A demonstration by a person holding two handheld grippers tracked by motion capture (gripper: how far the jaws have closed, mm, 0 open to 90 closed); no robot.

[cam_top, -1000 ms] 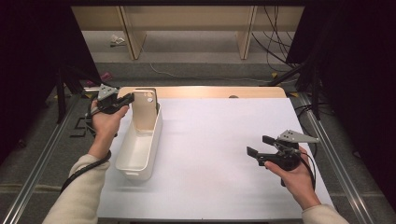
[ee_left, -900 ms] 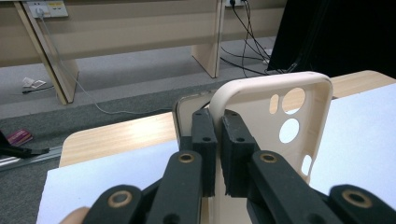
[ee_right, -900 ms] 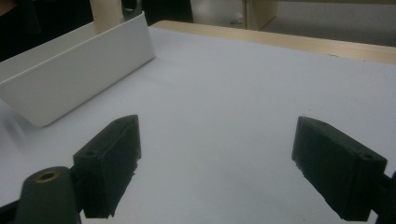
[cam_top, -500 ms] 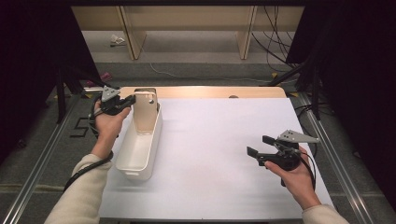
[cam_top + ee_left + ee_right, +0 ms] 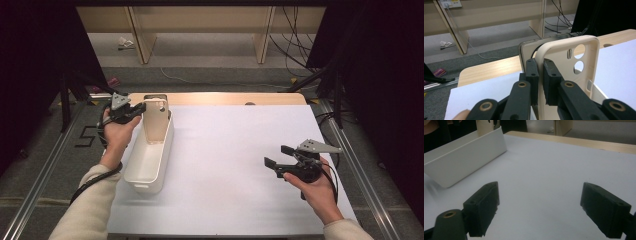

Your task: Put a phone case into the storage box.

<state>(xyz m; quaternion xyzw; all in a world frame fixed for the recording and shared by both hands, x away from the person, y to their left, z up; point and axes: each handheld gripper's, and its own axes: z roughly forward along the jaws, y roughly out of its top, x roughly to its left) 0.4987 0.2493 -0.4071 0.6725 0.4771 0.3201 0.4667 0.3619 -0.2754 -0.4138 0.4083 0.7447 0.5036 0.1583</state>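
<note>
L gripper clamped on phone case; R gripper idle, open.

L gripper: jaws nearly closed, pinching edge of cream phone case, held upright at far end of white bin, far-left of table. Clear case sits just behind it. R gripper: jaws wide apart, nothing between them, hovers over bare white surface near-right, well apart from bin.

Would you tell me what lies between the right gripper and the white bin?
Bare white tabletop only, seen in the high view, between right gripper and white bin.
</note>
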